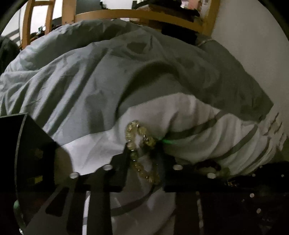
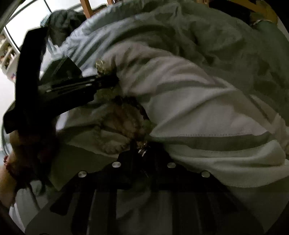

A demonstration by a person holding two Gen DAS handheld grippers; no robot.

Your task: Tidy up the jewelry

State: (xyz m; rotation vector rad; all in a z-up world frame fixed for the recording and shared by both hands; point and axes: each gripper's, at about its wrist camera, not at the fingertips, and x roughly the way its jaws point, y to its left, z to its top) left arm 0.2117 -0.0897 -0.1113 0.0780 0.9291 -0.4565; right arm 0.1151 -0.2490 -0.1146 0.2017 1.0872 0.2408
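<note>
Through the left wrist camera I see my left claw [image 1: 143, 155] closed on a bracelet of pale yellow beads [image 1: 139, 142]. The loop of beads sticks up past the fingertips and another stretch of it hangs back between the two black fingers [image 1: 119, 168]. Just beyond the bracelet lies a white pillow with grey stripes [image 1: 207, 133], and the beads stand against its near fold. Behind the pillow a rumpled grey duvet [image 1: 101, 77] covers the bed, and past the duvet a wooden frame [image 1: 144, 16] runs along the top of the view. To the left of the bracelet a dark box [image 1: 30, 150] stands on the bedding with its lid up. To the right of the bracelet, low against the pillow, I make out some dark red and pale beads [image 1: 211, 167], too blurred to name.

The right wrist camera shows my right claw [image 2: 143, 150] with its fingers close together and a small silvery piece [image 2: 143, 151] at the tips; I cannot tell whether it is truly pinched. Just beyond the tips, at the pillow's [image 2: 198, 108] left edge, sits a loose heap of pale beaded strands [image 2: 119, 124]. Further left of the heap the left claw [image 2: 108, 79] reaches in sideways, with the yellow beads [image 2: 100, 67] showing above it.
</note>
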